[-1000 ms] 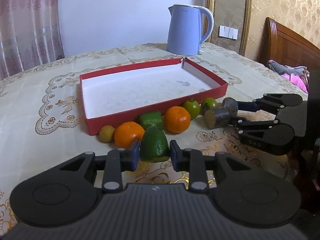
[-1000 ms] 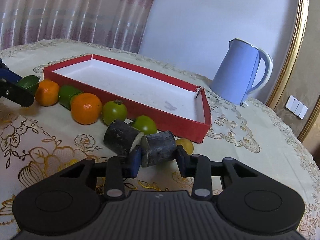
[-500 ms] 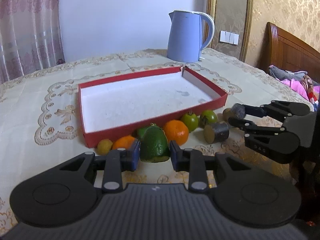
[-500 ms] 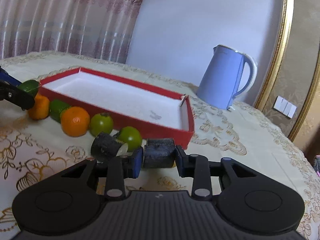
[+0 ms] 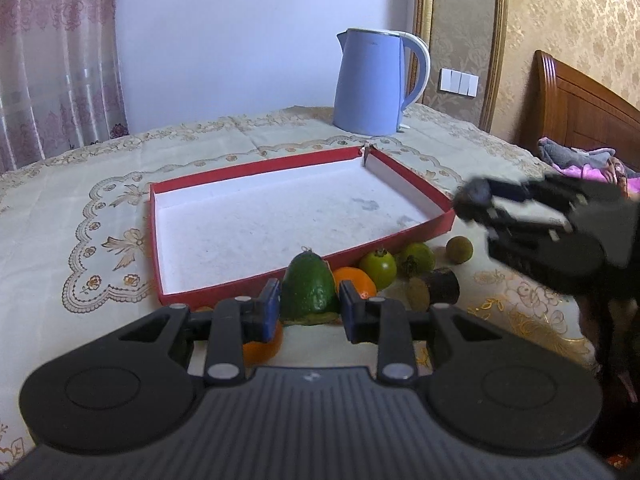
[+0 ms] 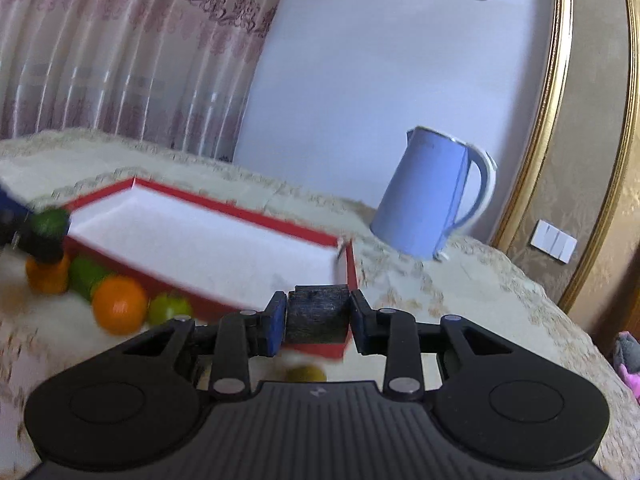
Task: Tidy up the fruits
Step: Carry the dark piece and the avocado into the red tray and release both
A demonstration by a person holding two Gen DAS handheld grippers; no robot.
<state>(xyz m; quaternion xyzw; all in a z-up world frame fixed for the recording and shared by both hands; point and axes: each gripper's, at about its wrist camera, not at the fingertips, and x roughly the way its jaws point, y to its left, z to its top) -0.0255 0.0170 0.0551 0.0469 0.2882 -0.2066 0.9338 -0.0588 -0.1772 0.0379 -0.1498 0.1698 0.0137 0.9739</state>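
Observation:
My left gripper (image 5: 308, 312) is shut on a green avocado (image 5: 308, 290) and holds it in the air just before the near wall of the red tray (image 5: 408, 172). My right gripper (image 6: 318, 322) is shut on a dark cylindrical piece (image 6: 317, 314) and holds it above the tray's right corner (image 6: 352, 264); it shows blurred in the left wrist view (image 5: 472, 200). On the cloth along the tray's near wall lie two oranges (image 5: 356, 280), two green tomatoes (image 5: 378, 266), a second dark piece (image 5: 434, 292) and a small yellow-green fruit (image 5: 459, 249).
A blue kettle (image 5: 376, 84) stands behind the tray's far right corner. The table carries a beige embroidered cloth (image 5: 80, 240). A wooden bed frame (image 5: 580, 112) with clothes lies to the right. Curtains (image 5: 52, 60) hang at the back left.
Both grippers have risen off the table with their loads. The right gripper has moved up and toward the tray's right end; the avocado is lifted to the tray's near wall.

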